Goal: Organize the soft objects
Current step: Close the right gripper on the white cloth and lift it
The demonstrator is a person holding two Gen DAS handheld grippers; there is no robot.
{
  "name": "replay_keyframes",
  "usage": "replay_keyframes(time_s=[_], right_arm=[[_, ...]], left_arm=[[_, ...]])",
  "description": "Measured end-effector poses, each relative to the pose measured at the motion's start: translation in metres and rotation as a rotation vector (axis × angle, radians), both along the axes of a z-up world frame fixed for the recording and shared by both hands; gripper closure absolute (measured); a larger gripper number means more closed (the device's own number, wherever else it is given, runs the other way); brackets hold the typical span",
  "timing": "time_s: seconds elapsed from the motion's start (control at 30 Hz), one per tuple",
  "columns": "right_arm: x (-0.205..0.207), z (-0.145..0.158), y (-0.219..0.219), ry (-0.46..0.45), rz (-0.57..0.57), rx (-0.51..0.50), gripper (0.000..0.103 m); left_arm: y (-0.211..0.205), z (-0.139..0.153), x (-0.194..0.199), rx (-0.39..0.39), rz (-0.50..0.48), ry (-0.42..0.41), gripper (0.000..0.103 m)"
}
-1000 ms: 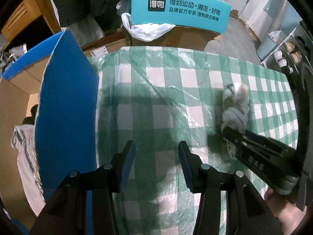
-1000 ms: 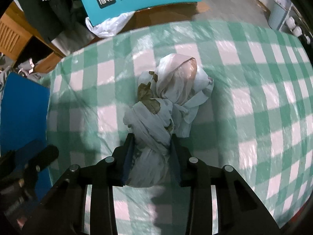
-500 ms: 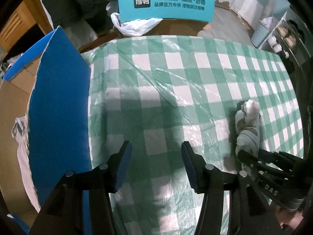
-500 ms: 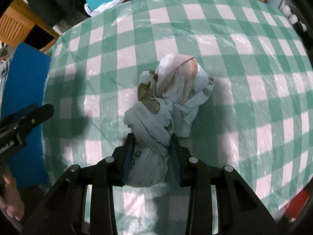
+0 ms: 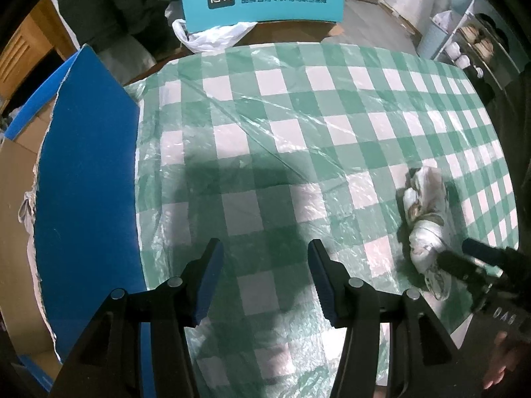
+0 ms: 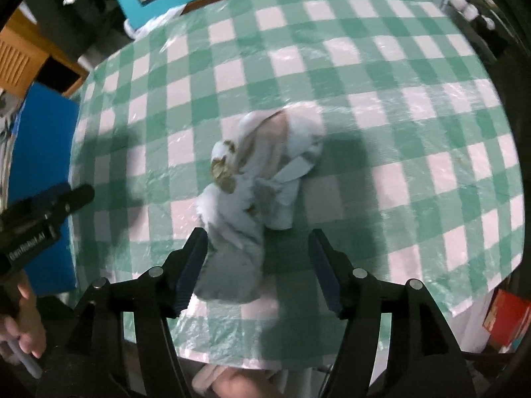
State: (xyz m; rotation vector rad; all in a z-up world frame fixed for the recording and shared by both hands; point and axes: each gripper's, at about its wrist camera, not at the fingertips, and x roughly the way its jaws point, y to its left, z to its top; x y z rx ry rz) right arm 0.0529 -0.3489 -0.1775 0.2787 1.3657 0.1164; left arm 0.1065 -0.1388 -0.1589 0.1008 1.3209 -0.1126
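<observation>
The right gripper (image 6: 257,265) is seen clamped on the cloth bundle (image 6: 262,179) in the earlier frames; its jaws have just been opening and are now spread, with the bundle's near end between them. The left pad seems to touch the fabric, though blur leaves contact uncertain; the right pad stands clear. More of the green-checked worktop (image 6: 398,76) is shown in both views than a second ago, and the bundle sits lower and nearer in the left wrist view. The bundle (image 5: 426,212) is laid on the worktop (image 5: 298,126) near its right side, well apart from the blue-flapped cardboard box (image 5: 86,172) at the left edge. The left gripper (image 5: 264,282) is spread slightly wider than before, with nothing held, above bare worktop.
</observation>
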Motion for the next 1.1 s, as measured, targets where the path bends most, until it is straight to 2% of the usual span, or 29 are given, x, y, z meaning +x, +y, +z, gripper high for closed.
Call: replay_keyframes(time_s=[0.3, 0.5, 0.63, 0.73, 0.9, 1.1], right_arm=[[0.018, -0.012, 0.012, -0.007, -0.053, 0.030, 0.038], [0.035, -0.030, 0.039, -0.005, -0.012, -0.016, 0.038], [0.034, -0.031, 0.044, -0.033, 0.019, -0.065, 0.037], [0.034, -0.029, 0.047, -0.049, 0.044, -0.079, 0.062], [0.036, -0.019, 0.039, -0.064, 0.010, -0.008, 0.064], [0.033, 0.015, 0.018, -0.131, -0.043, 0.098, 0.064]], left_arm=[[-0.001, -0.007, -0.005, 0.006, -0.007, 0.019, 0.048], [0.001, -0.012, -0.004, 0.008, 0.000, 0.035, 0.048], [0.001, -0.015, -0.001, 0.005, 0.001, 0.042, 0.048], [0.000, -0.017, 0.000, 0.003, -0.003, 0.050, 0.048], [0.000, -0.015, 0.002, -0.005, -0.005, 0.049, 0.048], [-0.003, -0.011, 0.003, -0.010, -0.016, 0.045, 0.048]])
